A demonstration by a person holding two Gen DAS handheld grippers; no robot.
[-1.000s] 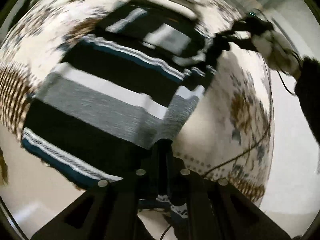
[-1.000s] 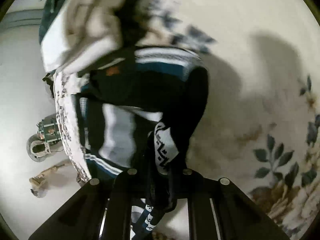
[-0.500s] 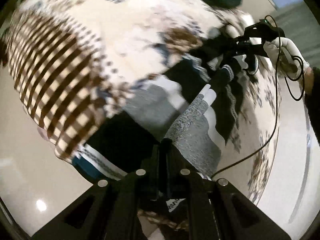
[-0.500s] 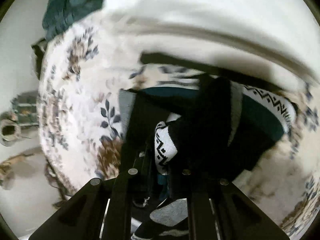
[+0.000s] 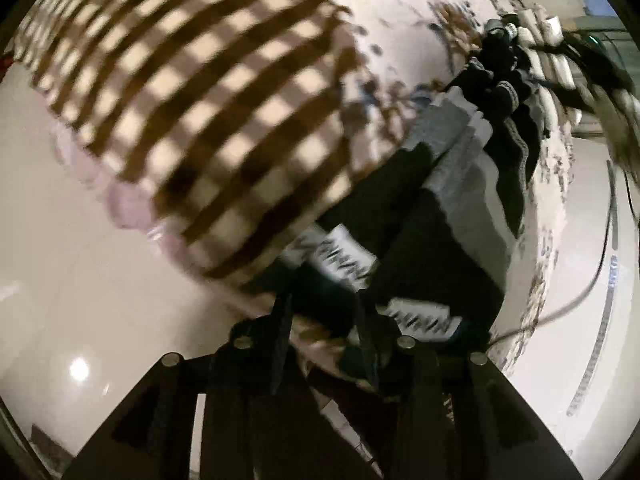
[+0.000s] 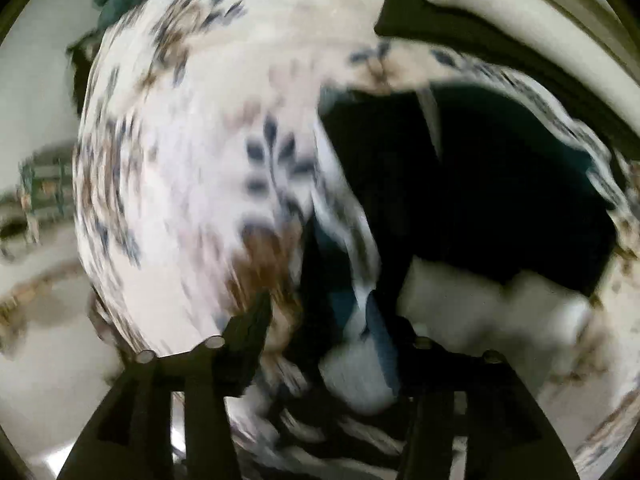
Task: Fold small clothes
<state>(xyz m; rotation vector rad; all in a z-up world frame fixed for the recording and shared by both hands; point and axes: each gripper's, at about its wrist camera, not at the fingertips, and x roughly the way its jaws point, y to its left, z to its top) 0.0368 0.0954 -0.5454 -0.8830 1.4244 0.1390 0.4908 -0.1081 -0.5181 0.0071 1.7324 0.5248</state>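
Left wrist view: the left gripper (image 5: 322,312) points steeply down over the near edge of a table covered with a floral tablecloth (image 5: 404,12). Its jaws are opening, with a modest gap between them. The striped knit sweater (image 5: 448,216), black with grey, white and teal bands and a zigzag pattern, lies folded over itself on the cloth; its dark hem passes between the two fingers, but the blur hides whether the pads press on it. From there the sweater stretches away toward the upper right, where the right gripper (image 5: 500,54) stands at its far end. A brown-and-cream checked cloth (image 5: 208,92) lies just left of the sweater, touching or overlapping its edge. Pale glossy floor (image 5: 80,300) shows below the table edge.

Right wrist view: the picture is heavily smeared. The right gripper (image 6: 332,344) has its jaws well apart and opening. The sweater (image 6: 480,184) lies as a dark mass ahead and to the right, and a teal-and-white fold of it sits between the fingers, nearer the right one; the pads look clear of it. The floral tablecloth (image 6: 192,160) fills the left.
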